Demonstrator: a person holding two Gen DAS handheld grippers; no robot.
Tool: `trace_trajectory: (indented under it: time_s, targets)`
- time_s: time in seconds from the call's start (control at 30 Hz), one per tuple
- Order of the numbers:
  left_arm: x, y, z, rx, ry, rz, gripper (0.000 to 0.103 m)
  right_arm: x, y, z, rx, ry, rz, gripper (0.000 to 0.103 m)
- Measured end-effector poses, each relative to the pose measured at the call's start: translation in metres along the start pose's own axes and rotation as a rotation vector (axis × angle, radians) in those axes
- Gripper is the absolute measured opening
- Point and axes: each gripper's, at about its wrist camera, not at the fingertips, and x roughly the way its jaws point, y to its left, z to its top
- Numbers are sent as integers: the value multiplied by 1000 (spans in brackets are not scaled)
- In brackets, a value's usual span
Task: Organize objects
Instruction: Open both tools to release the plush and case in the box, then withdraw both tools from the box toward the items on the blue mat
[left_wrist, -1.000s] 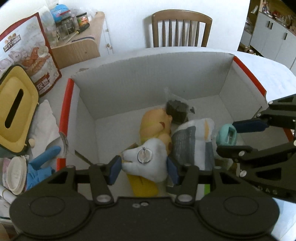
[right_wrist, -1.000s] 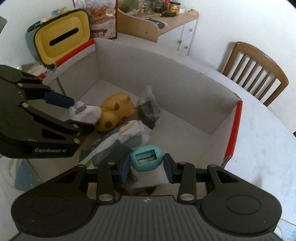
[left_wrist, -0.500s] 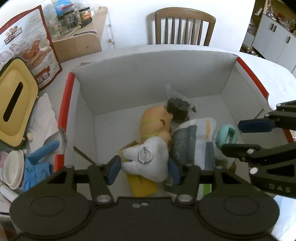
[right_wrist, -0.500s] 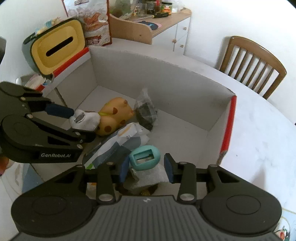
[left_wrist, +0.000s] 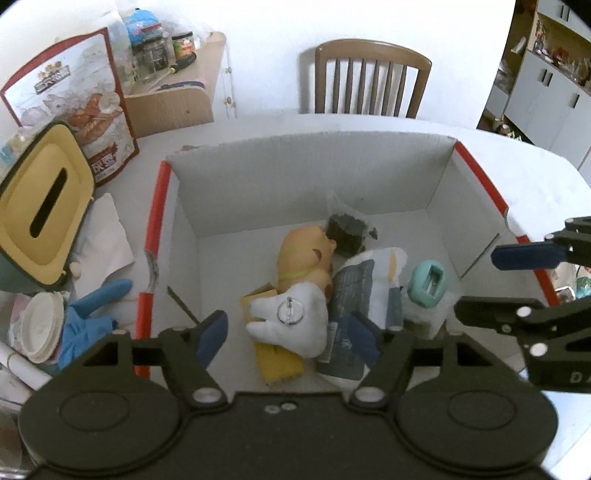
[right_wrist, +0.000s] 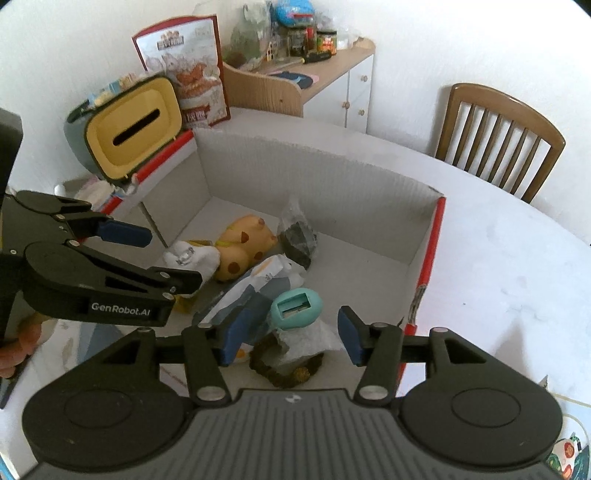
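Note:
A white cardboard box (left_wrist: 314, 184) with red edges holds several items. A white tooth-shaped plush (left_wrist: 291, 321) lies on a small yellow carton (left_wrist: 277, 363) in it. My left gripper (left_wrist: 288, 334) hovers over the plush, its jaws opening and the pads clear of it on both sides. A teal egg-shaped sharpener (right_wrist: 295, 308) rests on crumpled clear plastic. My right gripper (right_wrist: 291, 332) is above it, jaws opening, and neither pad touches it. In the right wrist view the left gripper (right_wrist: 162, 258) shows at the left, with the plush (right_wrist: 192, 258) below it.
Also in the box are a yellow spotted toy (left_wrist: 303, 254), a dark packet (left_wrist: 345, 230), a grey-white pouch (left_wrist: 369, 280) and a brown bead string (right_wrist: 280, 373). Left of the box are a yellow-lidded tissue box (left_wrist: 40, 206), a snack bag (left_wrist: 74, 110) and a blue glove (left_wrist: 92, 310). A wooden chair (left_wrist: 369, 81) stands behind.
Both grippers have spread their jaws and drawn up and back from the box. The tooth plush and the teal sharpener, earlier between the pads, now lie free inside.

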Motion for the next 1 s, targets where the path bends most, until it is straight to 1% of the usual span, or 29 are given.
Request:
trace_trajectory:
  time_s: [0.1,0.3,0.43,0.57,0.67,0.8,0.9,1.0]
  targets:
    - [-10,-1,-1,-12,-21,-5,73,-12,0,-2,2,-24,8,60]
    - [-27,-7,-7,-23,-60,-7,79,-31,-4,-11,16,-52,18,60]
    - [-39,-16,-12,-16,-85,-5,81,-46,-7,-19,26,-74,37,70]
    - [-53,-25,-15,-19,-107,-11,85,-63,-14,-28,41,-97,52,71]
    - [-64,-35,-17,-20,-124,-19,87,-77,-19,-35,48,-118,59,74]
    - [-77,-52,-20,-16,-149,-31,93,-97,-27,-45,48,-148,74,80]
    - [-84,-67,-22,-15,-159,-39,95,-112,-35,-53,55,-166,81,81]
    - [-89,-82,-24,-6,-170,-47,101,-125,-44,-63,71,-182,82,82]
